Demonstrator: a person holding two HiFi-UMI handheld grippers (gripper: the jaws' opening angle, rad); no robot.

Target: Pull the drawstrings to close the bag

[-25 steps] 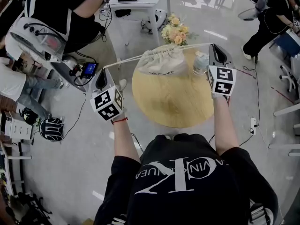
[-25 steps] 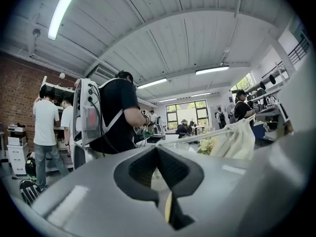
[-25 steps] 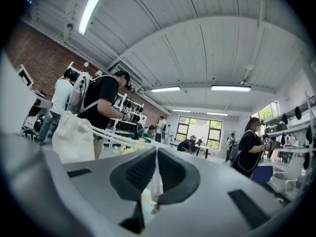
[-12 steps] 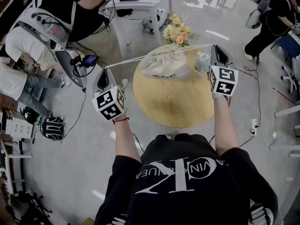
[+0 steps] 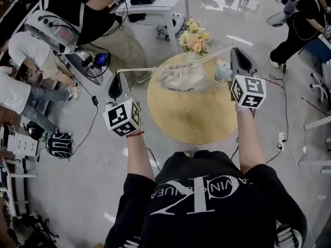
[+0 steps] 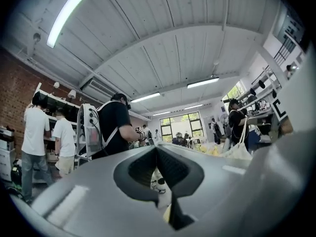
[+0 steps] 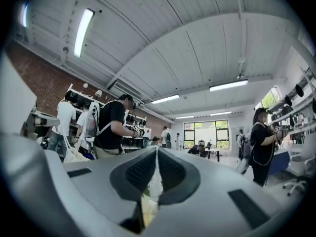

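Note:
A cream drawstring bag (image 5: pixel 182 77) rests on the round wooden table (image 5: pixel 196 119), its mouth gathered into pleats. One pale drawstring (image 5: pixel 145 69) runs taut from the bag's mouth to my left gripper (image 5: pixel 120 73), which is off the table's left edge and shut on it. The other drawstring (image 5: pixel 214 55) stretches up and right to my right gripper (image 5: pixel 235 49), also shut on its cord. In the left gripper view the jaws (image 6: pixel 157 150) meet, with the bag (image 6: pixel 238 152) off to the right. In the right gripper view the jaws (image 7: pixel 157 150) are also closed, and the bag (image 7: pixel 74 155) is at the left.
A bouquet of yellow flowers (image 5: pixel 193 35) stands at the table's far edge. A small pale object (image 5: pixel 223 71) sits beside the right gripper. A white desk (image 5: pixel 158 0) and several people stand beyond; a person in white (image 5: pixel 15 89) is at the left, with cables (image 5: pixel 90 120) on the floor.
Both grippers have risen a little and the left has swung further out. The strings look tauter and the bag's mouth is more gathered.

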